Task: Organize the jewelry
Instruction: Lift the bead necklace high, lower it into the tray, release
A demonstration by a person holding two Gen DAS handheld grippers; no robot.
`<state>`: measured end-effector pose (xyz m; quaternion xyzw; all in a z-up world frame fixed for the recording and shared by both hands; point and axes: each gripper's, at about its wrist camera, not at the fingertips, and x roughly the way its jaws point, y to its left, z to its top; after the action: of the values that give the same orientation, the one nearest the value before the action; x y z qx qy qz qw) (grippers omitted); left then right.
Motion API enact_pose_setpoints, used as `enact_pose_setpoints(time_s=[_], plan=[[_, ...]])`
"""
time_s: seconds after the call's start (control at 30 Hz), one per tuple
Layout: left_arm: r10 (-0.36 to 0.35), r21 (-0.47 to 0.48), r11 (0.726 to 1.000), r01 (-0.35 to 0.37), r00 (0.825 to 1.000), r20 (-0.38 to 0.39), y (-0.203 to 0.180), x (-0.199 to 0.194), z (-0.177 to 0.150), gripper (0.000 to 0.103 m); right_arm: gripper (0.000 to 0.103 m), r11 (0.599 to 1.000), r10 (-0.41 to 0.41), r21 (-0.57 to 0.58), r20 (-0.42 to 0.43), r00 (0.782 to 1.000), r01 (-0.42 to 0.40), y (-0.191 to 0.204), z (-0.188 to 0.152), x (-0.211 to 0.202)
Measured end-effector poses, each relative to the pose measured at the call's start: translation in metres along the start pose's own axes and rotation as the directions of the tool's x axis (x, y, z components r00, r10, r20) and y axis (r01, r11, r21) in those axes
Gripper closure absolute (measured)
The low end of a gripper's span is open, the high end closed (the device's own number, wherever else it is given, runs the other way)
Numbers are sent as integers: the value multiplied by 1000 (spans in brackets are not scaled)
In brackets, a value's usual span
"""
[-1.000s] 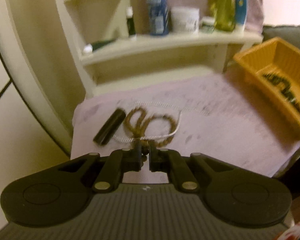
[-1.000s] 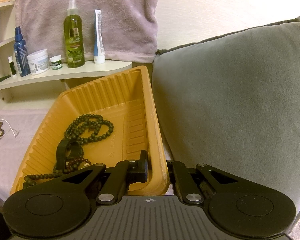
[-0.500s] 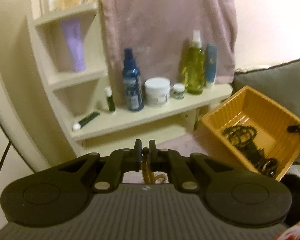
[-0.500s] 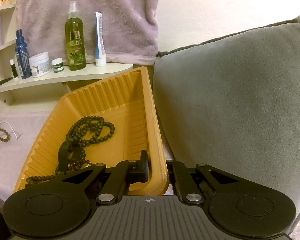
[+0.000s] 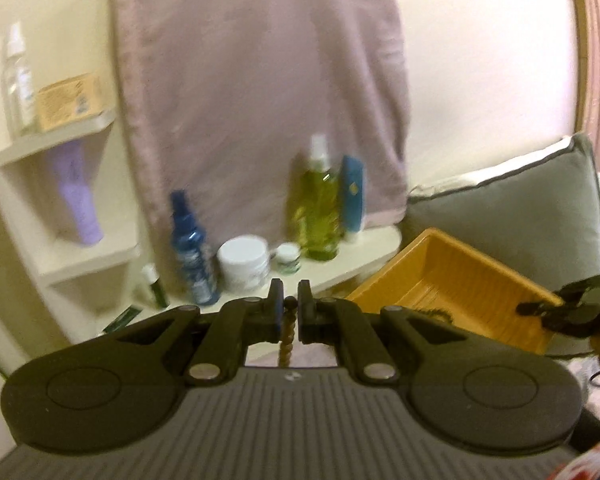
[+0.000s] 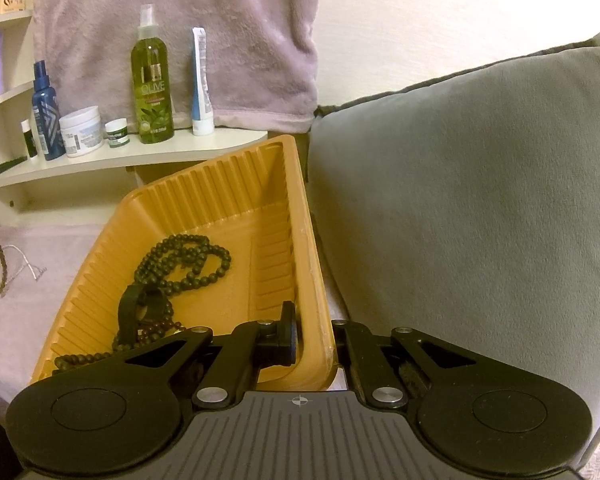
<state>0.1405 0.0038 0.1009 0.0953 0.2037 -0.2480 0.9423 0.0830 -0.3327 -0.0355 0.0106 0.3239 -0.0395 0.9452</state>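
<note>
Between the jaws of the left gripper (image 5: pixel 289 309) hangs a brown beaded strand (image 5: pixel 287 338), pinched near its top with the jaws drawn narrow on it; the rest dangles below and behind the fingertips, and how much of it trails is hidden by the gripper body. Off to the right of those jaws and lower sits the orange ribbed tray (image 5: pixel 452 276), tipped up. The right gripper (image 6: pixel 315 334) has its jaws closed on the tray's near right rim (image 6: pixel 318 280), one finger inside the wall and one outside. Inside, ahead and left of those jaws, lie a dark green bead necklace (image 6: pixel 188 256), a black ring-shaped piece (image 6: pixel 134 308) and a reddish bead string (image 6: pixel 156 328).

The grip on the strand is a thin pinch on round beads, so a quick swing toward the tray could let it slip, or the loose tail could catch the tray's raised wall and drag outside it. The tray rests at a slant; if the rim hold loosens, the pieces already in it could slide toward its low end.

Far left of the right jaws, a thin pale chain (image 6: pixel 24 264) lies on the lilac cloth (image 6: pixel 60 280), not yet put away. Beyond the left jaws stands a shelf with a blue spray bottle (image 5: pixel 190 248), a white jar (image 5: pixel 243 264) and a green bottle (image 5: pixel 319 208); a grey cushion (image 6: pixel 480 200) crowds the tray's right side. Nothing I can see blocks the way to the tray.
</note>
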Motion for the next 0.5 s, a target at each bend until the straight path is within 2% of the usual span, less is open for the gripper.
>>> enact_pose_setpoints(time_s=[0.23, 0.5], plan=[[-92, 6, 996, 92, 993, 77, -33, 4, 30, 98, 98, 1000, 2, 2, 5, 1000, -2, 1, 2, -1], [-222, 26, 975, 220, 967, 128, -85, 18, 54, 98, 98, 1000, 6, 6, 8, 1000, -6, 2, 3, -1]])
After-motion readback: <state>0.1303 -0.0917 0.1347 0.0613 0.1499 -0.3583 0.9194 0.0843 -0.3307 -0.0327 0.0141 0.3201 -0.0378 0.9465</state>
